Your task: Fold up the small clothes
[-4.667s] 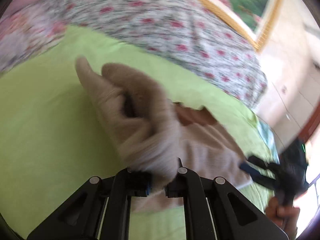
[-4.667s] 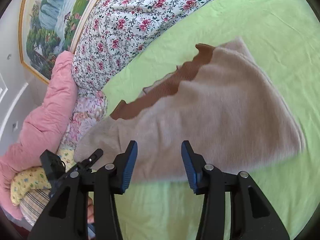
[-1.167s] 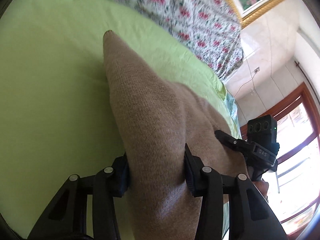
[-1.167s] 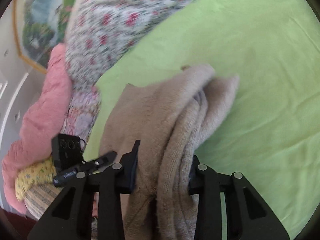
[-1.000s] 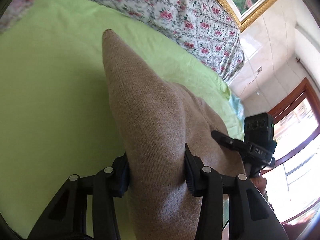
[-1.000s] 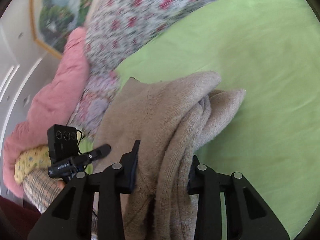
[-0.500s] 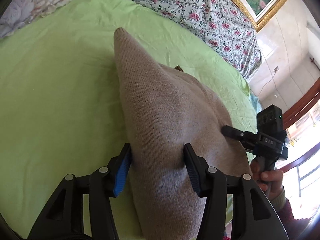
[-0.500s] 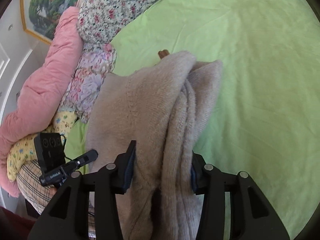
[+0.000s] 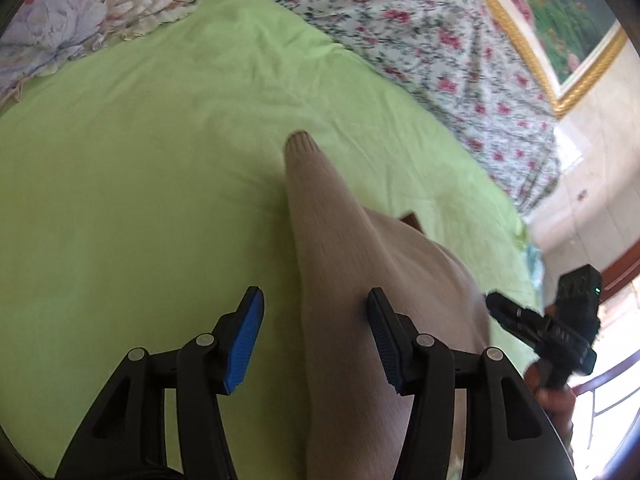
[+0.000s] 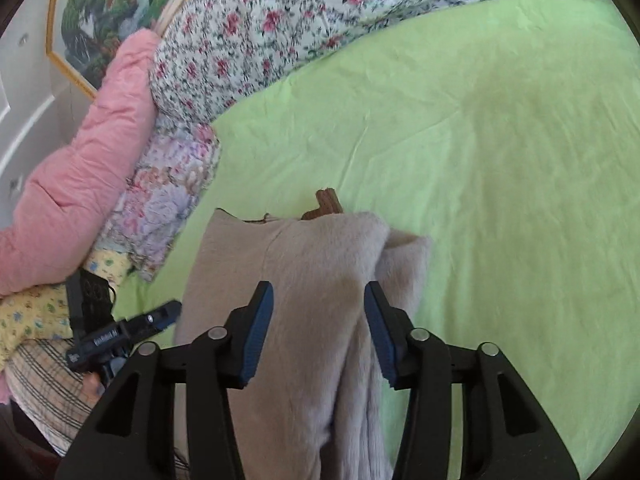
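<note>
A small beige knit garment [image 9: 372, 288] lies folded on the green bed sheet [image 9: 140, 168]; it also shows in the right wrist view [image 10: 312, 280], with a brown trim [image 10: 326, 202] poking out at its far edge. My left gripper [image 9: 316, 340] is open, its jaws wide apart over the garment's near left part. My right gripper [image 10: 318, 332] is open, its jaws standing on either side of the bunched folds. The right gripper shows in the left wrist view [image 9: 540, 328], and the left gripper in the right wrist view [image 10: 120, 328].
A floral quilt [image 9: 400, 32] lies along the far side of the bed. A pink duvet [image 10: 80, 176] and floral pillows [image 10: 168, 204] are piled at the left. A framed painting [image 9: 560, 28] hangs on the wall. A window is at the far right.
Both grippers have opened and let go of the garment, which now rests on the sheet. Both have drawn back a little from it.
</note>
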The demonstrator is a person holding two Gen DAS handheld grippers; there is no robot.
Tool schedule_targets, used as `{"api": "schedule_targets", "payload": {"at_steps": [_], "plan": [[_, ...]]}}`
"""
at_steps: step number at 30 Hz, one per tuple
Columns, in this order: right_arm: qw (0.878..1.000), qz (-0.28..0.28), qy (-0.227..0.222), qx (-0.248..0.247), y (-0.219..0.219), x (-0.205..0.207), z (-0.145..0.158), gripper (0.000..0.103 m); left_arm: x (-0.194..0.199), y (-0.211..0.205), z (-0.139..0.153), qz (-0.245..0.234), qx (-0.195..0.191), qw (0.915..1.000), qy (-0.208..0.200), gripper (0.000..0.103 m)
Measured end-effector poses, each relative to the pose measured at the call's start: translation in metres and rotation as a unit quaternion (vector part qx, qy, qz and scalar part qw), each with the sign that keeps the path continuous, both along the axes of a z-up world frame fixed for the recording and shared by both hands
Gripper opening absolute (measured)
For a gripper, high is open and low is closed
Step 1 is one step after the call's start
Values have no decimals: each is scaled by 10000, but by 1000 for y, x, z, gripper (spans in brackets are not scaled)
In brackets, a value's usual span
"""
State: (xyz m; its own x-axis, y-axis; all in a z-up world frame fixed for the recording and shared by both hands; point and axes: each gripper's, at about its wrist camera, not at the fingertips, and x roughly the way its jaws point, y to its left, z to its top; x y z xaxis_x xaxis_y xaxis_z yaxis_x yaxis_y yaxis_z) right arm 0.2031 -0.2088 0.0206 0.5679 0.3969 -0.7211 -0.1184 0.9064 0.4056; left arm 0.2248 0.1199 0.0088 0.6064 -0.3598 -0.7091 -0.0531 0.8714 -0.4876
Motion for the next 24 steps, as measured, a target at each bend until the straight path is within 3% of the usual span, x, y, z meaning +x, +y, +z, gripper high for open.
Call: {"api": "schedule_targets", "payload": {"at_steps": [1,3,4,5,7,10,15,17,20,24], "plan": [[9999,-36,124,-85,1,5,-5,44,9,-2,-4,34,165,9998,70,54],[9996,18,285,13,3,10,-15,33,21,-7,-10,66,350,9992,173,52],[9996,64,282,55,4,9,-17,22,26,-9,-12,47,421,9989,201,43],[9998,91,171,56,4,7,-13,19,31,-13,-13,-1,479,9986,234,34],[9998,94,-131,104,0,-2,2,11,36,-24,-7,-98,670,9975,212,30],[9988,-78,-477,45,-17,-16,24,11,40,-47,-4,-286,1083,9936,150,30],[9989,-184,126,-418,-21,-2,-22,11,41,-66,-15,-354,1668,9851,225,30],[9990,-267,97,-358,-21,-2,-30,19,33,-64,-10,-370,1693,9847,179,30],[9988,-443,21,-208,-30,-14,-17,30,3,-56,6,-467,1644,9853,-36,31],[9987,-425,-284,-76,-40,-47,4,31,-51,-49,25,-659,1561,9849,-343,33]]}}
